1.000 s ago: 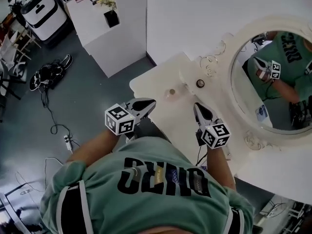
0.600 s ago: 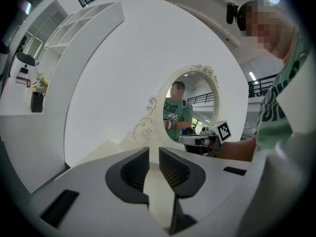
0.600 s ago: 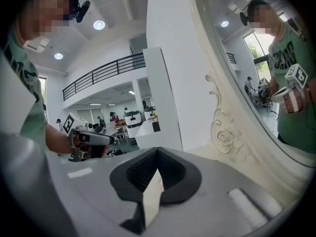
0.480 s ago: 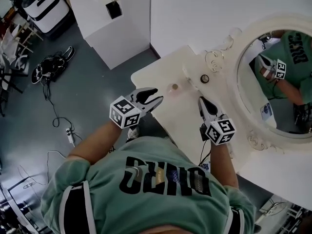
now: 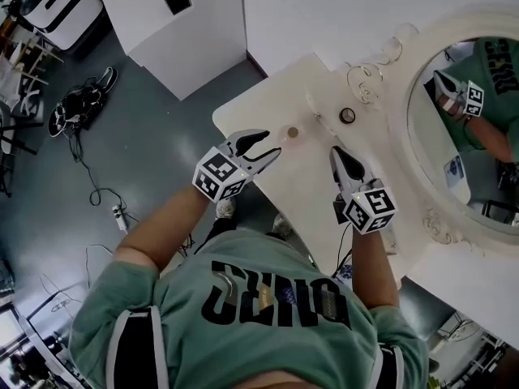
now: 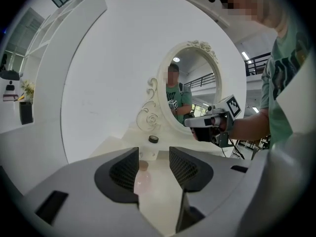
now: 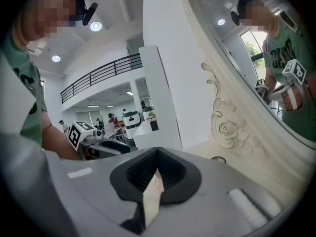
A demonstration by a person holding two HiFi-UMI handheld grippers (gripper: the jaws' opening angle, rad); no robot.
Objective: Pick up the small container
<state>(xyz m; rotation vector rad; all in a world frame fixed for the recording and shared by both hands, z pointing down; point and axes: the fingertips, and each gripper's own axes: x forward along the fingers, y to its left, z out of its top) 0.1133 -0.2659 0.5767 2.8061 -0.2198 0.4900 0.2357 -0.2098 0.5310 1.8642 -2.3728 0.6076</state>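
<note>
The small container [image 5: 293, 133] is a low, pale pinkish pot that stands on the white vanity table [image 5: 268, 96]. My left gripper [image 5: 272, 144] hovers just short of it at the table's near edge. Its jaws are opening and nothing is between them. In the left gripper view the container [image 6: 142, 174] shows through the gap of the left gripper [image 6: 153, 154], a little ahead and apart from the pads. My right gripper [image 5: 334, 151] hangs over the table to the right of the container, shut and empty; the right gripper view shows the right gripper [image 7: 156, 167] with its jaws together.
A small black ring [image 5: 347, 115] lies farther back, by the ornate oval mirror [image 5: 422, 177] that leans at the table's right. A white cabinet [image 5: 186, 31] stands beyond the table. Cables and shoes [image 5: 77, 108] lie on the grey floor at the left.
The left gripper's jaws have gone from shut to wide apart, and it has moved closer to the container. The right gripper has kept its place, still shut.
</note>
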